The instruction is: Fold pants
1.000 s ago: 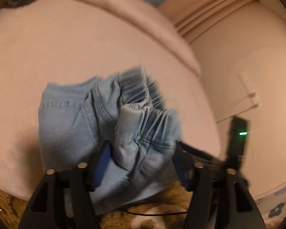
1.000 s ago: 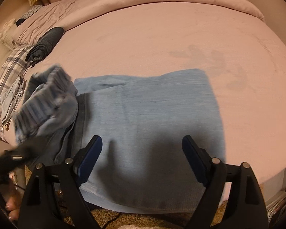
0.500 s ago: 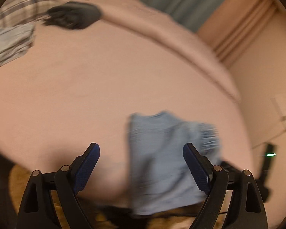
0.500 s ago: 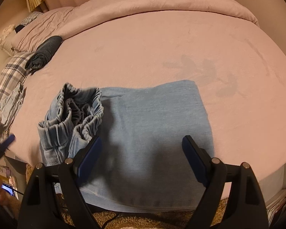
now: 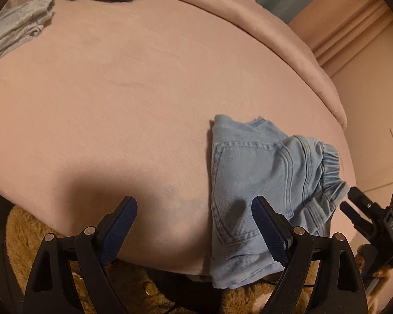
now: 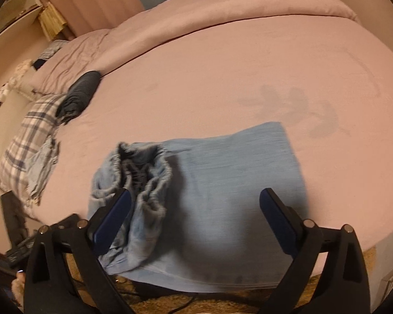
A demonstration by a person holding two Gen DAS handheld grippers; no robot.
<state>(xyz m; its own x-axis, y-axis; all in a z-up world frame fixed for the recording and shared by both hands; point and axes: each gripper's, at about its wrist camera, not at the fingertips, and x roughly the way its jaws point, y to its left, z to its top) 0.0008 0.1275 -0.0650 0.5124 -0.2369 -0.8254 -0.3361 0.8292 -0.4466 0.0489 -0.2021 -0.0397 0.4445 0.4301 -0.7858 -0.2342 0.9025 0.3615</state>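
Note:
Light blue denim pants lie folded at the near edge of a pink bed, their hem hanging over the edge. The elastic waistband is bunched and flopped onto the left part of the fold. In the left wrist view the pants lie right of centre. My left gripper is open and empty, pulled back to the left of the pants above the bed edge. My right gripper is open and empty, hovering over the pants' near part. It also shows in the left wrist view at the far right.
A rolled dark garment and a plaid pillow with a pale blue cloth lie at the bed's left end. A folded pink duvet runs along the far side. A brown shaggy rug lies below the bed edge.
My left gripper let go of the waistband, dropped it onto the folded pants, and drew back to the left. The right gripper stayed open over the pants.

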